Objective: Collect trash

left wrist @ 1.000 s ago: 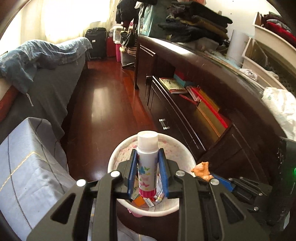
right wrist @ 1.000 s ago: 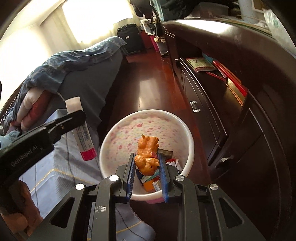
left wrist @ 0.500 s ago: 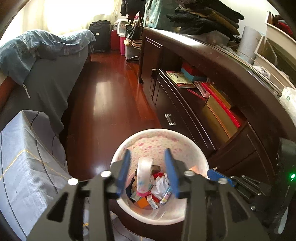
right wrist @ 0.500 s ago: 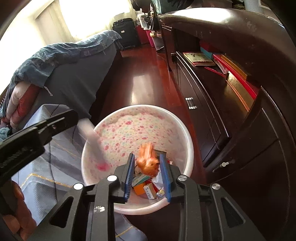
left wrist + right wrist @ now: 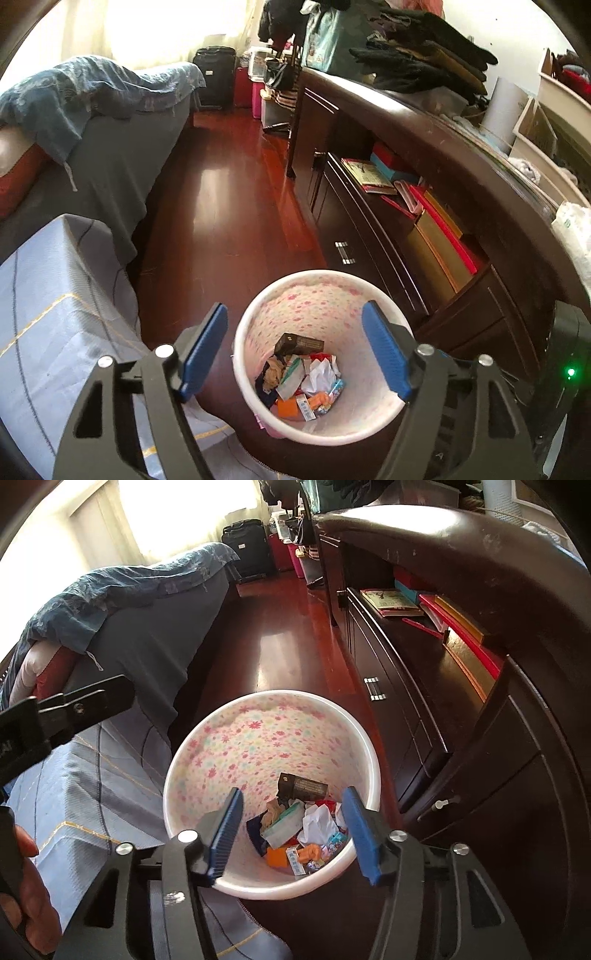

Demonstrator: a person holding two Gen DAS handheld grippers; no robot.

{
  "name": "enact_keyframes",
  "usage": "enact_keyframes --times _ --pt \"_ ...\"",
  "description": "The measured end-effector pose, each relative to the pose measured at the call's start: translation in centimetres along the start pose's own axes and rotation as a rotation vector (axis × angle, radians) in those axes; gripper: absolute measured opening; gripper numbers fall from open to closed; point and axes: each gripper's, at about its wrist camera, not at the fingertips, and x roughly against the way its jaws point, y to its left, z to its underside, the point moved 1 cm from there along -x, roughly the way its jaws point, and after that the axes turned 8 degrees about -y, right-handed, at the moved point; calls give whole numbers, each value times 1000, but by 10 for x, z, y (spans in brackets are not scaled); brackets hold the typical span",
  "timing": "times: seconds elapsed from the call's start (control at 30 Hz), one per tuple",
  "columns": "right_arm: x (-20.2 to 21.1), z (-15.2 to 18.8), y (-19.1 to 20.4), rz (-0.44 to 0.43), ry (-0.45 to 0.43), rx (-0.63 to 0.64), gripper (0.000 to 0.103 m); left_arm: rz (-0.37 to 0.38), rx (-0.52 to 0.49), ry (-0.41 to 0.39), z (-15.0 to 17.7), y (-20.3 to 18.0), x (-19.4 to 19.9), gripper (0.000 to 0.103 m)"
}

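Hidden: the lower trash in the bin is buried and cannot be counted.
Left gripper [image 5: 295, 349]: jaws spread wide, nothing between them, above the bin.
Bin [image 5: 207, 746]: one floral-lined white bin on the floor, between the bed and the dark cabinet.
Trash [image 5: 301, 827]: a loose heap at the bin's bottom; one dark box [image 5: 303, 787] on top.
Right gripper [image 5: 293, 834]: jaws spread, empty, over the bin.

A white bin [image 5: 369, 760] with pink floral lining stands on red-brown floor [image 5: 291, 646] beside a dark brown cabinet [image 5: 480, 738].
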Motion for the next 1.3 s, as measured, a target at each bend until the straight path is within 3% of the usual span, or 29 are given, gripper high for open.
enact_keyframes --times 0.17,0.3,0.4,0.7,0.9,1.03,1.3 --pt "25 2 16 -9 -18 5 77 -50 17 -46 -2 13 42 94" --pt "54 7 44 -9 -58 52 93 -117 47 -93 1 35 92 99" --pt "87 14 81 -44 -91 110 99 -178 89 -133 7 58 139 99" --pt "166 52 185 -201 -108 283 99 -439 225 -279 51 132 305 99" --pt "223 73 241 -292 -167 361 99 -605 322 -343 78 166 408 99" --pt "275 79 270 -398 -270 401 99 -690 351 -411 93 171 471 99" --pt "346 82 307 -458 -410 478 99 -789 349 -570 110 153 572 99"
